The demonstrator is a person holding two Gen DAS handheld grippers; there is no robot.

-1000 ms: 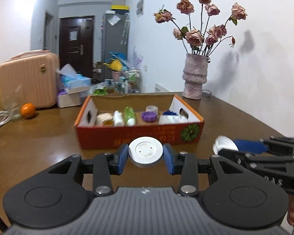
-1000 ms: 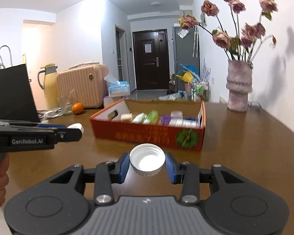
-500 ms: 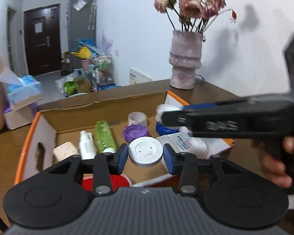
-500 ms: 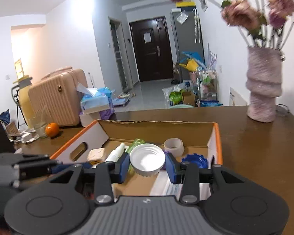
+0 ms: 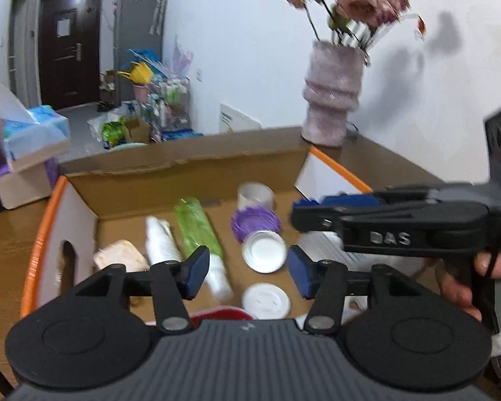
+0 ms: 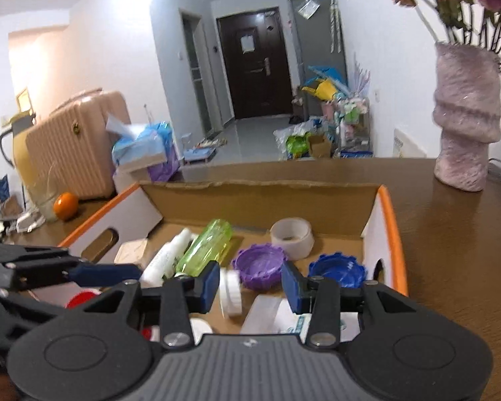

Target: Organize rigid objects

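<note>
The cardboard box is open above, but its floor is crowded: 2 white caps near, bottles left, purple lid and tape roll far.

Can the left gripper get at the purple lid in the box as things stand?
Probably yes. The left gripper, jaws just opened further and holding nothing, hangs over the box near the purple lid. A white cap against the lid and the right gripper beside it leave little room.
</note>
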